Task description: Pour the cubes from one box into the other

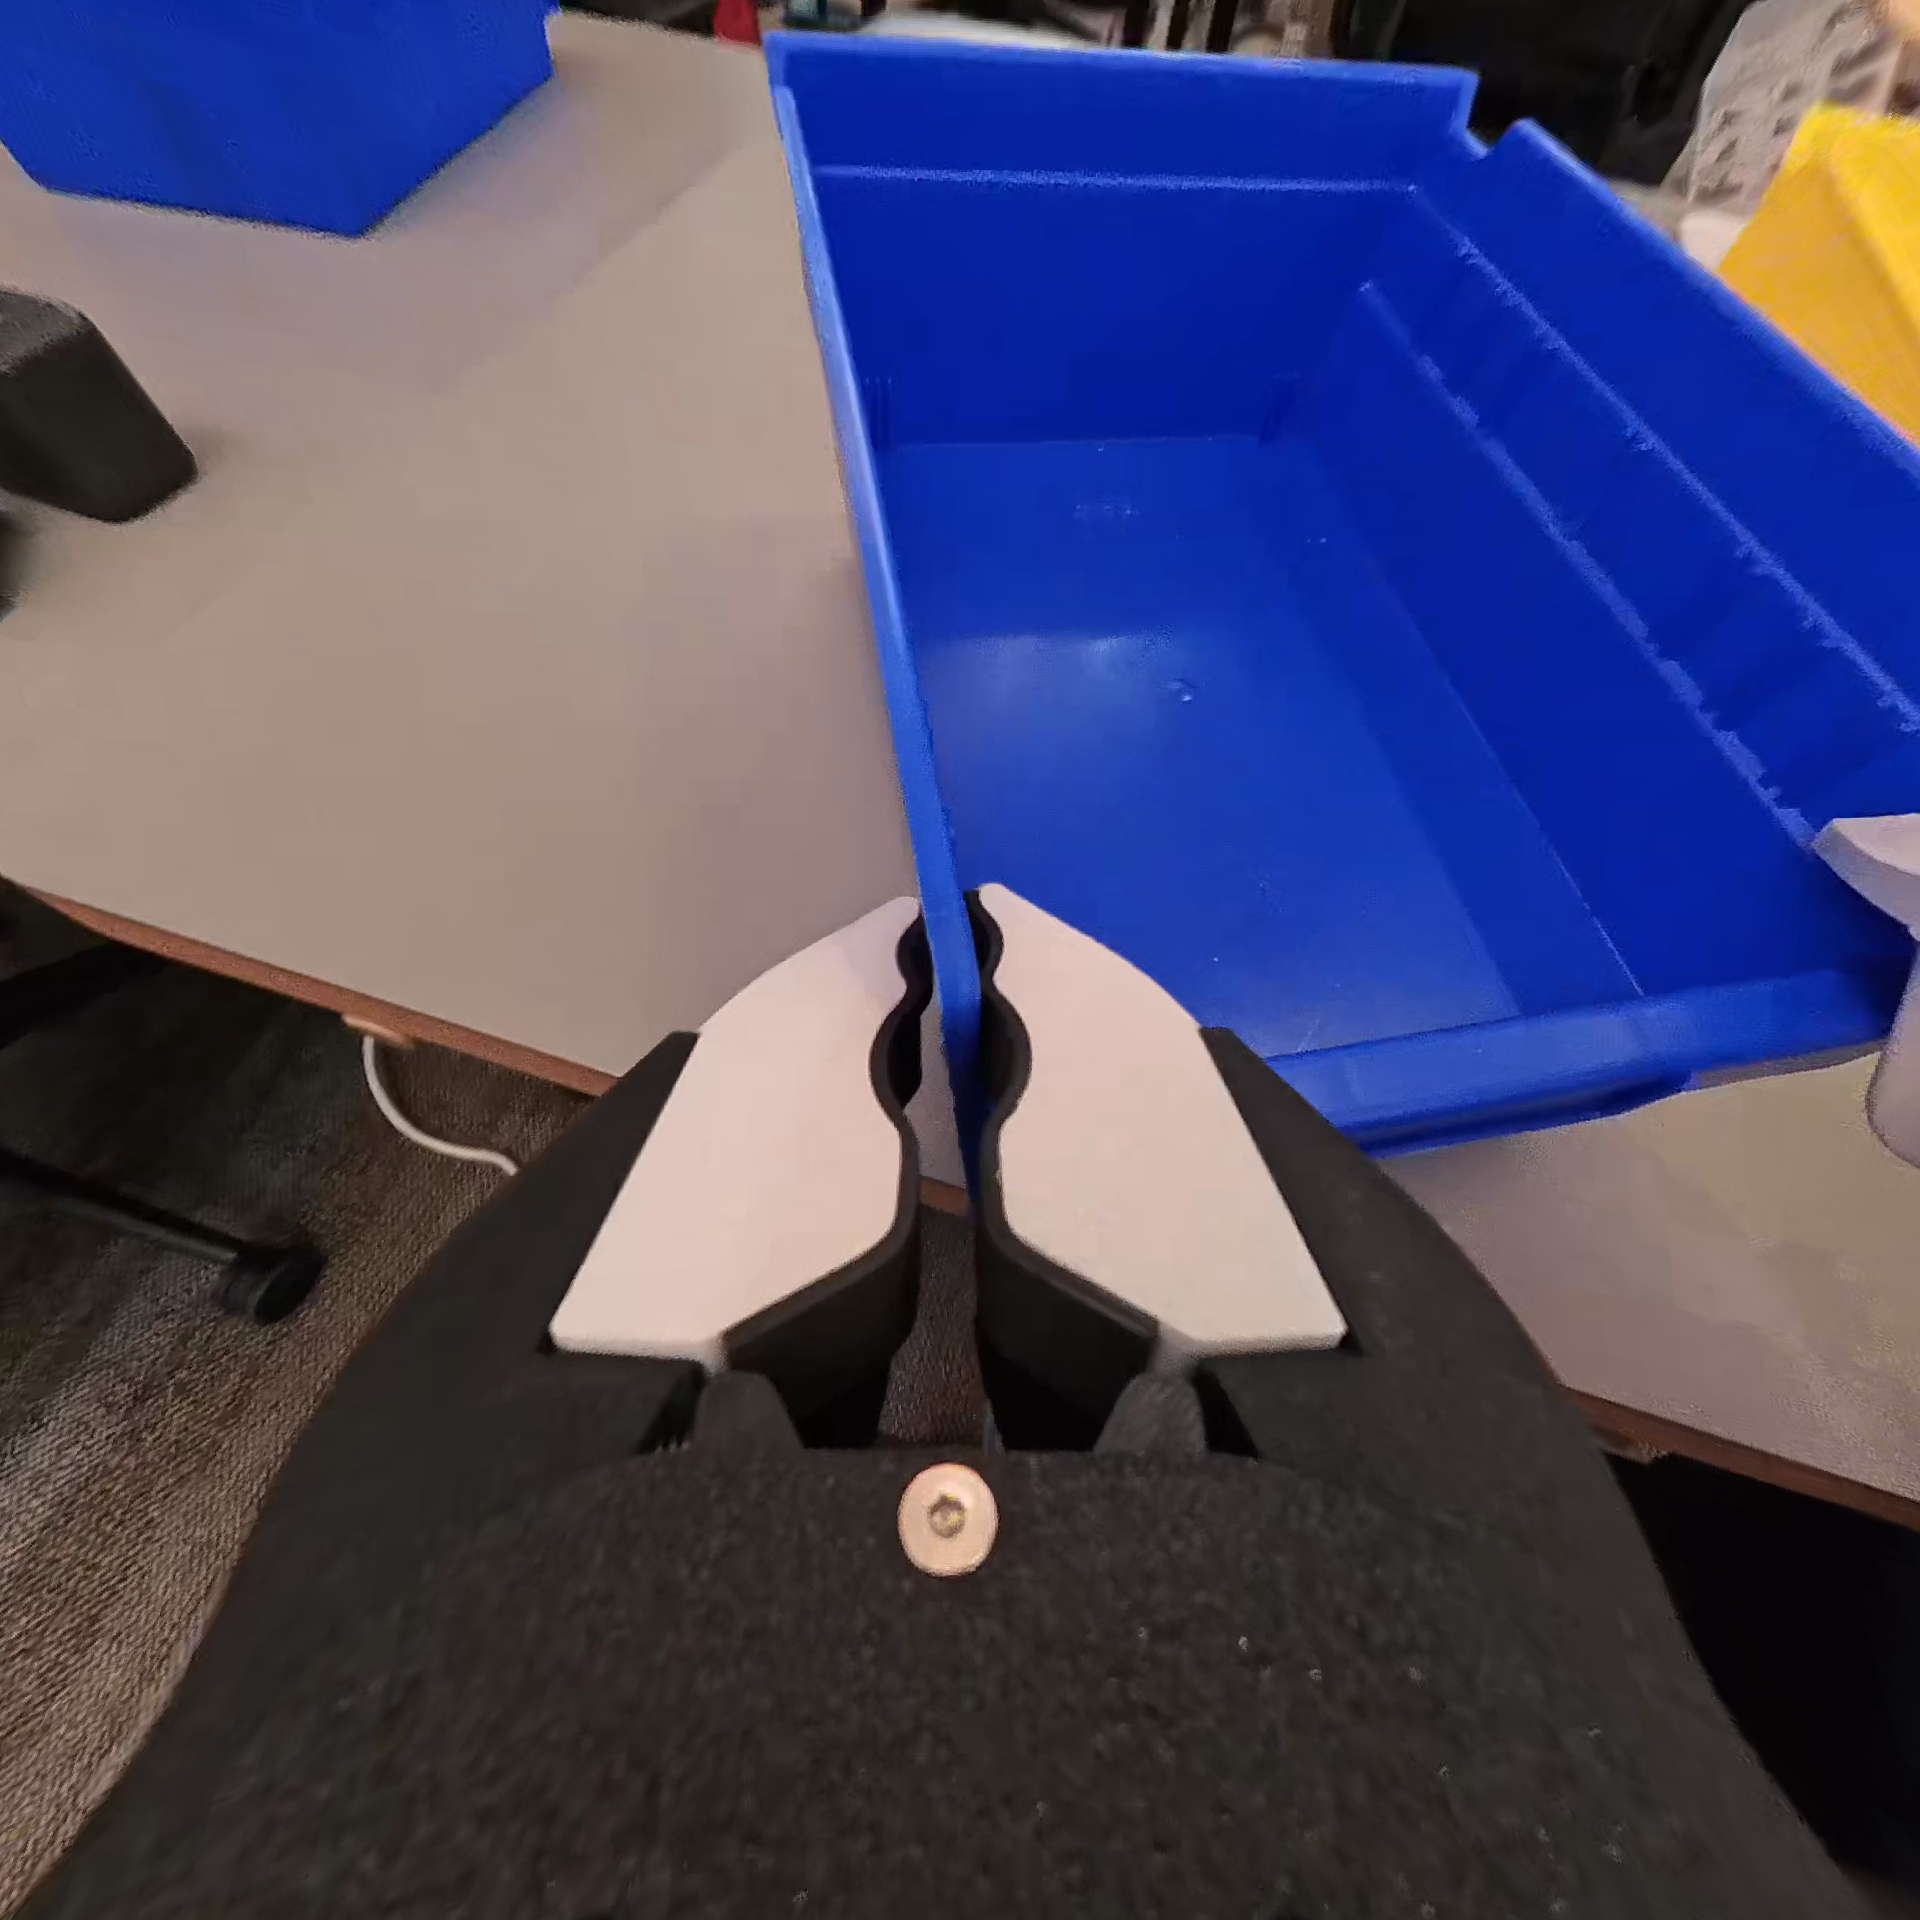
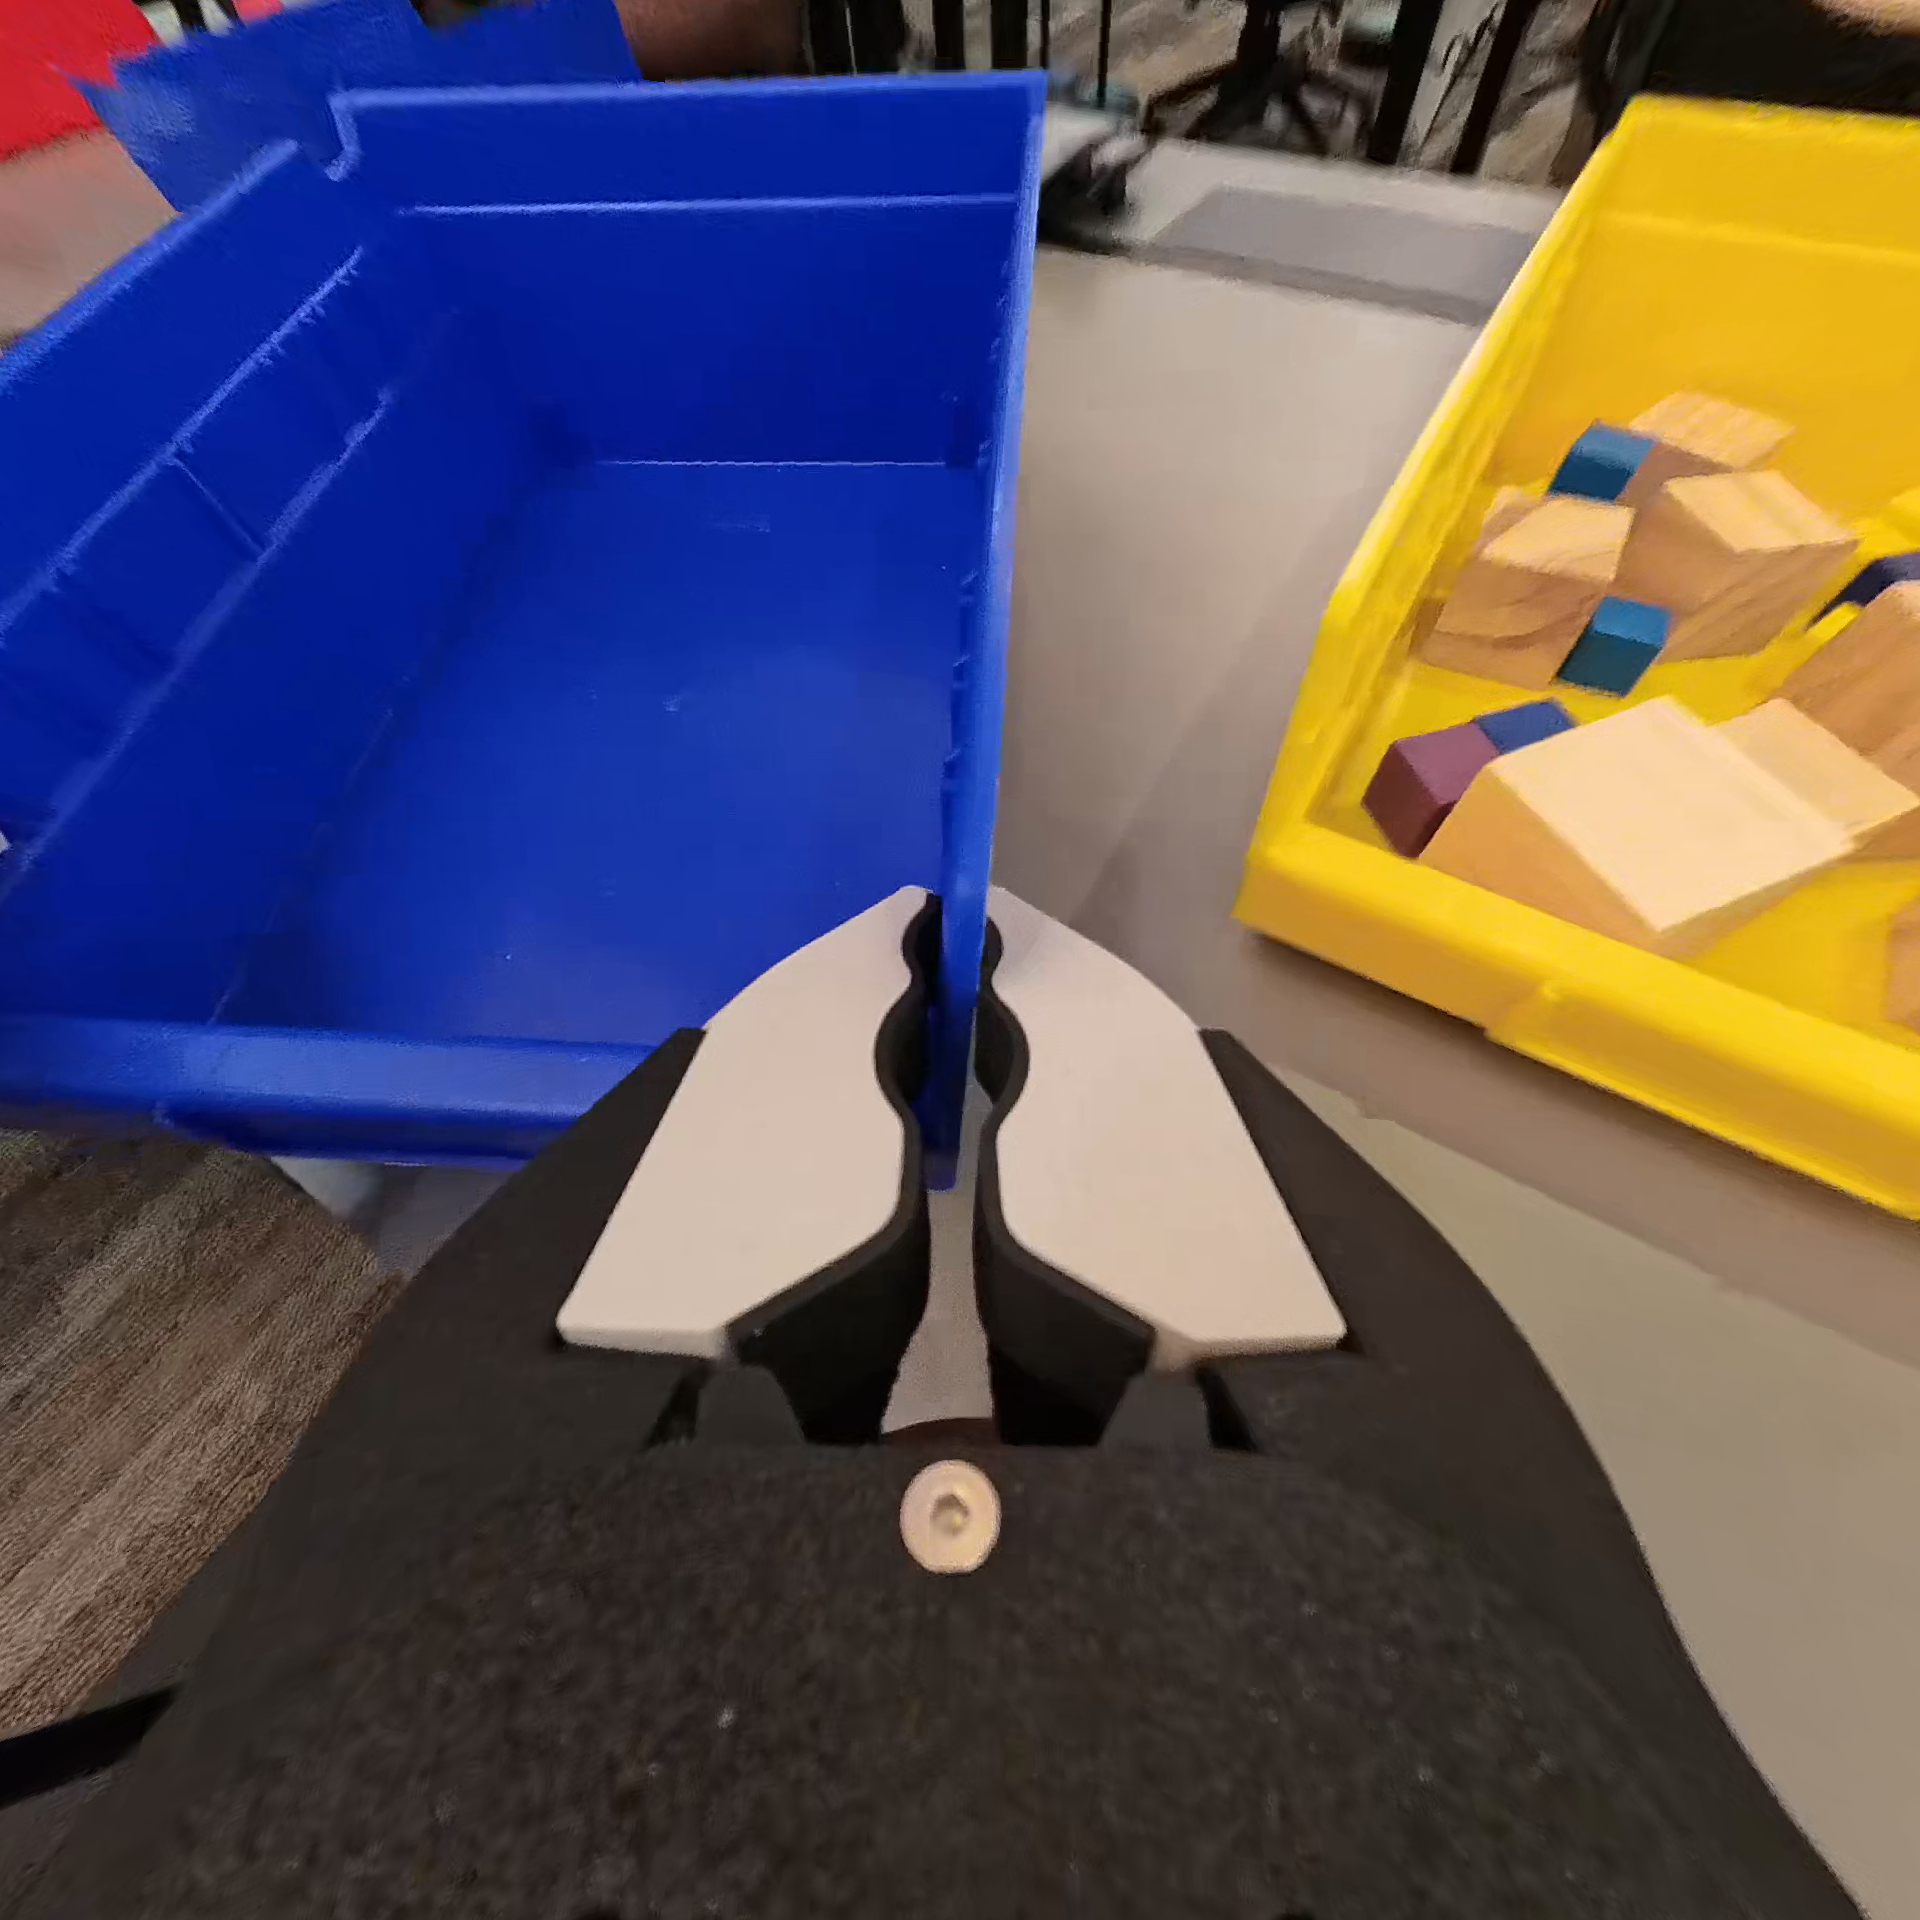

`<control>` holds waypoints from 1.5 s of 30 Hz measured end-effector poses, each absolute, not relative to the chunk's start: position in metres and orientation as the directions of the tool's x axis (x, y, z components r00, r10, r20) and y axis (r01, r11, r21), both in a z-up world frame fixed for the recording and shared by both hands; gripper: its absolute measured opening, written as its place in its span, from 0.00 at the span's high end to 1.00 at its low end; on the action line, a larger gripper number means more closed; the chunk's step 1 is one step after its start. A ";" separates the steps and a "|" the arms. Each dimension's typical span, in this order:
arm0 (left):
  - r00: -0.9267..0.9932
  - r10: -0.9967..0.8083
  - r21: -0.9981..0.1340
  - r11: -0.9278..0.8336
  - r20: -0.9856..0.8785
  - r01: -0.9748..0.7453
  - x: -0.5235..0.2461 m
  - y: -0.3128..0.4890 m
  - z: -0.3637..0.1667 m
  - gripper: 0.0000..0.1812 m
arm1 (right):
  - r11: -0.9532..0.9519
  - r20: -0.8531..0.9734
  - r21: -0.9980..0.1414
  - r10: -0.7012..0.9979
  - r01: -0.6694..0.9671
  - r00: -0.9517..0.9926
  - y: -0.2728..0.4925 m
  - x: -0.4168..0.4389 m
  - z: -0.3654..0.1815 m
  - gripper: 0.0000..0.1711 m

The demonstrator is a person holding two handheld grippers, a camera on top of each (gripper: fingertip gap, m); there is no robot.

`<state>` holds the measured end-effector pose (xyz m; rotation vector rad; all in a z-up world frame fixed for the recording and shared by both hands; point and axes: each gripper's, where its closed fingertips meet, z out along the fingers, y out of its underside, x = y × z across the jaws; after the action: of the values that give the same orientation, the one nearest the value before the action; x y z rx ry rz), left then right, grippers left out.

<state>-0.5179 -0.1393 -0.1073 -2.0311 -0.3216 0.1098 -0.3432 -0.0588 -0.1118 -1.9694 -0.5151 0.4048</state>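
A blue box [image 1: 1195, 727] sits on the grey table, with nothing inside it. My left gripper [image 1: 948, 914] is shut on the box's left side wall near its front corner. My right gripper [image 2: 951, 914] is shut on the same blue box [image 2: 623, 675], on its right side wall near the front corner; a light tip of it shows at the right edge of the left wrist view [image 1: 1870, 873]. To the right stands a yellow box [image 2: 1455, 956] holding several wooden cubes [image 2: 1621, 821] and small blue [image 2: 1616, 644] and purple cubes [image 2: 1429, 784].
A second blue box [image 1: 260, 104] stands at the far left of the table. A dark object [image 1: 83, 416] lies at the left. The table's front edge [image 1: 312, 997] runs just below the grippers, with carpet and a chair base beyond it.
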 end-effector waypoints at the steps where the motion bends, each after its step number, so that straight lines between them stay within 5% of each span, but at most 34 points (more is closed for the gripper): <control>1: 0.961 0.272 -0.896 -0.411 0.055 0.168 -0.514 -0.140 -0.098 0.97 | -0.359 -0.036 -0.916 0.516 0.178 0.856 -0.060 -0.339 -0.101 0.99; 9: 0.990 0.137 -0.971 -0.233 0.030 0.062 -0.428 -0.102 0.010 0.98 | -0.172 0.019 -0.981 0.391 0.093 0.920 -0.045 -0.242 0.011 0.99; 16: 0.990 -0.138 -0.978 -0.210 0.038 0.008 -0.223 -0.017 0.042 0.98 | -0.145 0.033 -0.988 0.101 0.047 0.994 -0.010 -0.027 0.057 0.99; 20: 0.965 -0.262 -0.963 -0.265 0.016 -0.057 -0.082 0.020 0.016 0.98 | -0.240 0.026 -0.970 -0.009 0.023 1.000 0.009 0.113 0.031 0.99; 26: 0.948 -0.312 -0.910 -0.370 -0.068 -0.187 0.040 0.048 -0.069 0.98 | -0.358 -0.106 -0.925 -0.071 -0.124 0.992 0.026 0.232 -0.080 0.99; 38: 0.924 -0.383 -0.848 -0.497 0.024 -0.184 0.088 0.054 -0.133 0.94 | -0.436 -0.142 -0.881 -0.121 -0.182 0.982 0.035 0.276 -0.135 0.97; 40: 0.902 -0.421 -0.836 -0.526 0.098 -0.155 0.095 0.049 -0.133 0.84 | -0.409 -0.163 -0.891 -0.110 -0.195 0.980 0.034 0.275 -0.133 0.98; 45: 0.811 -0.534 -0.820 -0.558 0.238 -0.127 0.086 0.015 -0.103 0.70 | -0.403 -0.123 -0.897 -0.165 -0.180 0.979 0.020 0.294 -0.114 0.76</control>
<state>0.0861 0.0151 -0.1029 -2.1226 0.4852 -0.5943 0.2943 0.0198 -0.1138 -1.9943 0.2454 0.0173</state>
